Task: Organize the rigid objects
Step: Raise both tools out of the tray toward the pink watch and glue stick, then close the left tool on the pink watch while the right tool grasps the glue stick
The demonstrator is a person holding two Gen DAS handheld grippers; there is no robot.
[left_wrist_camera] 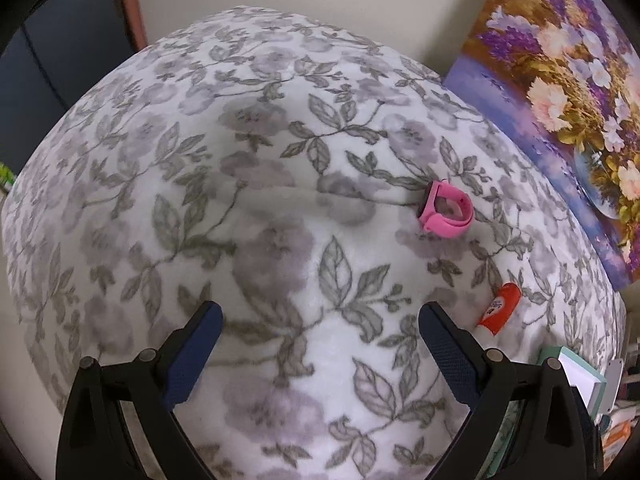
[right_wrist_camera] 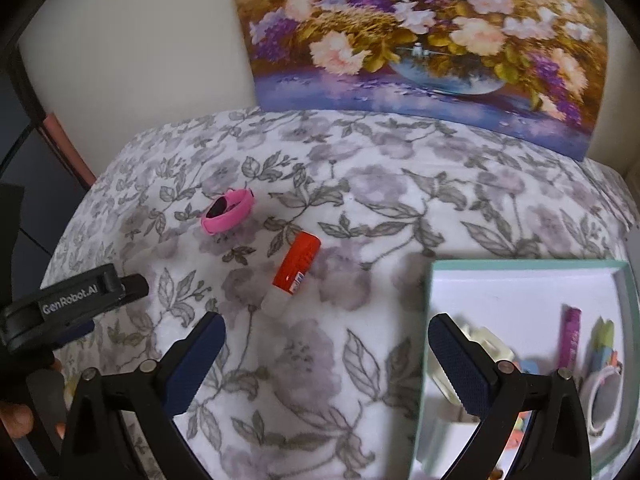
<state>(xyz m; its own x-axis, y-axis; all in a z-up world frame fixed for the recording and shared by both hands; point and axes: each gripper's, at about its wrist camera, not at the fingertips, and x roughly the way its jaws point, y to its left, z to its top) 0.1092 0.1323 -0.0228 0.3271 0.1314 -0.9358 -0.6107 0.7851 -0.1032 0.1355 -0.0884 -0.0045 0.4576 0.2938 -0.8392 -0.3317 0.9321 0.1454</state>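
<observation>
Where it lies, glue stick (right_wrist_camera: 294,273) points cap-first toward painting (right_wrist_camera: 420,40).

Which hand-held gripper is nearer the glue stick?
Right, probably. The glue stick lies just beyond the right hand-held gripper, near its left finger. The left hand-held gripper hangs open over bare cloth, with the stick off past its right finger.

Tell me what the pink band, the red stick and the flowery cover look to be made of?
Pink band: probably soft silicone; matte, smooth, curled into a loop. Red stick: likely hard plastic; glossy tube with a whitish translucent cap. Flowery cover: seemingly plush fleece; fuzzy, with blurred print edges.
</observation>
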